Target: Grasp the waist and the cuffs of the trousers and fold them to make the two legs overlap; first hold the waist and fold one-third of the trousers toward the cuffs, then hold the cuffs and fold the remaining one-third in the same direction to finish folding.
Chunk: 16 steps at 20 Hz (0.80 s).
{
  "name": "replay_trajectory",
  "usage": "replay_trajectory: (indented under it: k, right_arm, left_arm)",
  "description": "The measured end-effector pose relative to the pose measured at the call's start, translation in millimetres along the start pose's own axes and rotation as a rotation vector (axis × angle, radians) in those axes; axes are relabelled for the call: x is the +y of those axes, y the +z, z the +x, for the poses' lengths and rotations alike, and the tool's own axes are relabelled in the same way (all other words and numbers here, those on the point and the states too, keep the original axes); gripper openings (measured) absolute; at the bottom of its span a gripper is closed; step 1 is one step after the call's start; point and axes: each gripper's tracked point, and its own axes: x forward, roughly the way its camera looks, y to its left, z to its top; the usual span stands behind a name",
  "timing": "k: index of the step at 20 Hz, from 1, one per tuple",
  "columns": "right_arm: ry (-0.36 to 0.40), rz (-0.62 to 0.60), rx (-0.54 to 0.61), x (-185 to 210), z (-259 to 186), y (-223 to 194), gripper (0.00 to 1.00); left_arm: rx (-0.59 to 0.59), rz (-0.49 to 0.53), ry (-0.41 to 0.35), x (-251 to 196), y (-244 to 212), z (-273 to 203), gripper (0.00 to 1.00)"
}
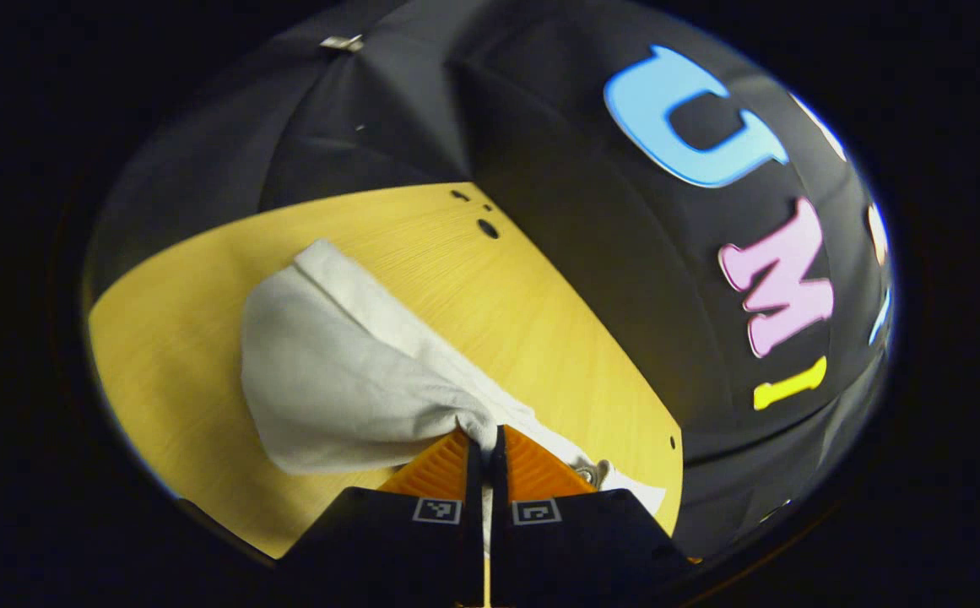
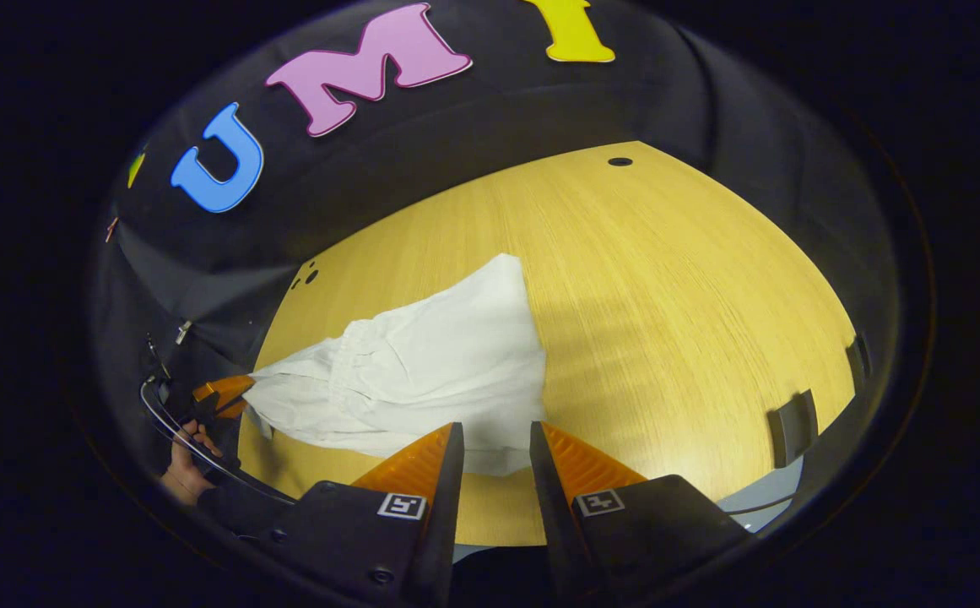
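In the left gripper view, the left gripper (image 1: 484, 439) is closed on a bunched bit of the white trousers (image 1: 346, 371), both fingers pressing on the cloth. The trousers lie crumpled on the yellow wooden desk (image 1: 160, 338), one fold lifted up toward the fingers.

In the right gripper view, the right gripper (image 2: 495, 439) stands with its jaws apart and holds nothing; it hangs just above the near edge of the trousers (image 2: 439, 363). The garment looks wrinkled, its gathered waist pulled toward the left gripper (image 2: 224, 393), which a hand (image 2: 184, 464) holds at the desk (image 2: 667, 295) edge.
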Motion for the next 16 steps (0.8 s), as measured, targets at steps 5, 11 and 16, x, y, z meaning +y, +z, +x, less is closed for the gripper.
replay_trajectory:
  k: [5,11,16]
  right_arm:
    - [0.003,0.022,-0.002,-11,2,8,0.49]
    - [0.003,0.066,-0.021,-29,3,21,0.49]
    - [-0.021,0.133,-0.063,-54,0,35,0.50]
  left_arm:
    - [-0.051,0.191,-0.062,-69,11,-3,0.07]
    - [-0.033,0.428,-0.130,-151,-19,2,0.08]
    - [0.053,0.657,-0.200,-205,-81,13,0.08]
